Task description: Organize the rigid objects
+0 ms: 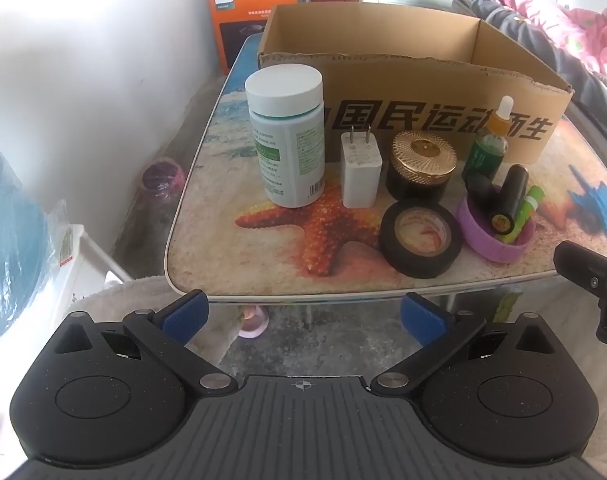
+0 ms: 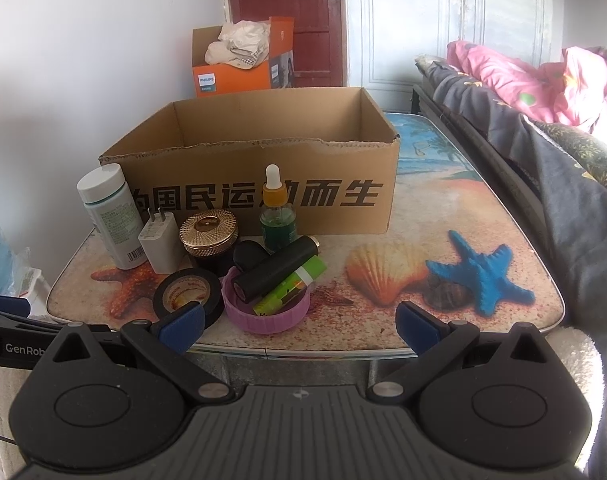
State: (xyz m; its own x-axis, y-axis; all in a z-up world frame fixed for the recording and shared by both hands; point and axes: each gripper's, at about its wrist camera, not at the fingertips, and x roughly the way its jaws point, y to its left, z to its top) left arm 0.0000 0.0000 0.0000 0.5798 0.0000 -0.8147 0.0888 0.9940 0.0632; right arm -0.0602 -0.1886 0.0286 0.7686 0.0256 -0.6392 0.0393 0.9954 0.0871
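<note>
A: We have both tools hanging short of the table's near edge. Our left gripper [image 1: 303, 316] has its jaws spread wide with nothing between them, and so does our right gripper [image 2: 301, 322].

B: What's nearest, and how will it handle?

A: The black tape roll [image 1: 421, 238], lying flat by the near edge. We'd judge it light, stiff, a bit grippy; pinching across its outer wall should hold. Just beside it the purple lid [image 1: 497, 236] lies upturned as a shallow dish, holding a black tube [image 1: 509, 196], a green stick [image 1: 523, 212] and something dark we can't identify. They lean loosely, so we'd lift each by its middle rather than tip the dish.

B: And behind those?

A: The white charger [image 1: 359, 172] stands prongs up: hard, flat-sided, an easy squeeze. The gold-lidded jar [image 1: 421, 166] looks heavier and slick, so we'd grip the dark body. The dropper bottle [image 1: 489, 144] seems fragile; take the body, not the bulb. The white pill bottle [image 1: 285, 136] is tall and may be too broad, except at the cap.

B: The destination?

A: Probably the cardboard box [image 2: 259, 136] behind them. What we see of its inside shows nothing, but its floor is hidden.
</note>
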